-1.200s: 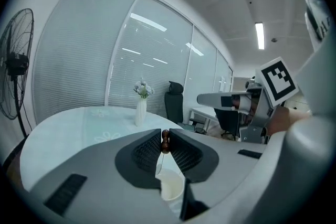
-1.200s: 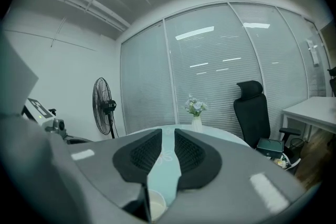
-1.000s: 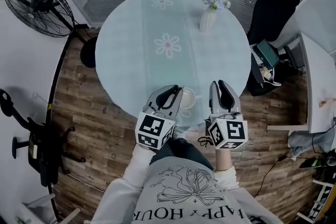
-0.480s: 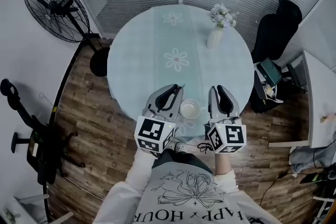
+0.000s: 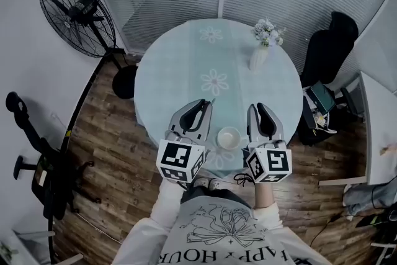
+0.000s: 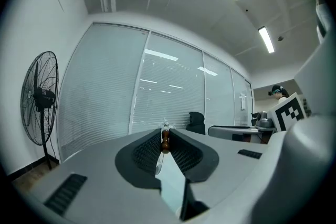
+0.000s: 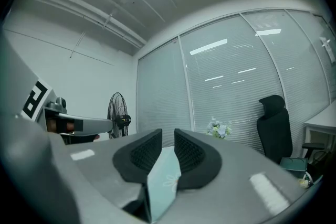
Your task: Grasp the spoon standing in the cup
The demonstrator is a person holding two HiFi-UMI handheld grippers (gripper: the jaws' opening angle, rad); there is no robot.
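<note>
Spoon [image 6: 165,141] mostly hidden, pinched in left tongs [image 6: 166,132]; right tongs [image 7: 168,135] apart, empty.

A round desk [image 5: 180,77] is covered by a pale cloth printed with daisies. A white vase [image 5: 258,59] of flowers is set upright near its far right edge, and 1 white cup [image 5: 228,137] near the near edge.
</note>
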